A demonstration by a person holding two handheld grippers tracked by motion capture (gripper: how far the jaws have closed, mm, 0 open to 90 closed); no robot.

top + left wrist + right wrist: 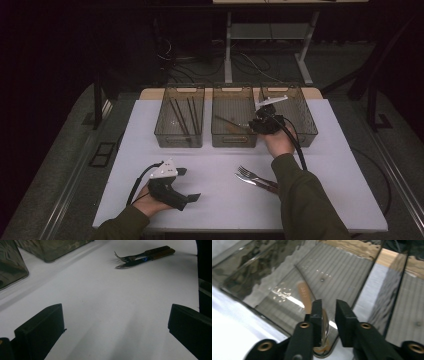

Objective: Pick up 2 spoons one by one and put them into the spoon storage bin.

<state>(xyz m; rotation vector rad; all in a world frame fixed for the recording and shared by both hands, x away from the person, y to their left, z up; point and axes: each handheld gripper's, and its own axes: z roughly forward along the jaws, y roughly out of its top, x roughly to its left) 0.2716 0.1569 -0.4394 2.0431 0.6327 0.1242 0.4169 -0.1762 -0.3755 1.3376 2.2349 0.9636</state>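
The wooden-handled utensil is lying in the middle bin, slanted across its floor, and it's coming out blurry in the right gripper view. So I can't tell for sure if it's a spoon or a knife. You're holding the right claw tipped down over that bin's front right corner. My guess is that's so the piece is dropping inside the walls instead of skidding across the desk.

That claw's jaws are sitting only a little apart. There's a shiny metal bit right against the inner face of one jaw. I can't tell if it's actually touching, but the pads aren't squeezing it. From the high view you're reaching the right claw over the bin row by the far edge of the desk.

Looks like you're sorting by type:
- The chopsticks are sitting in the left bin.
- The wooden-handled stuff is going in the middle bin.
- I can't make out anything in the right bin.

A fork and a knife are waiting side by side near the front edge, just beside your right sleeve, probably up next.

Your left claw is resting toward the front left corner, jaws wide apart, holding nothing and pointing at that fork and knife.
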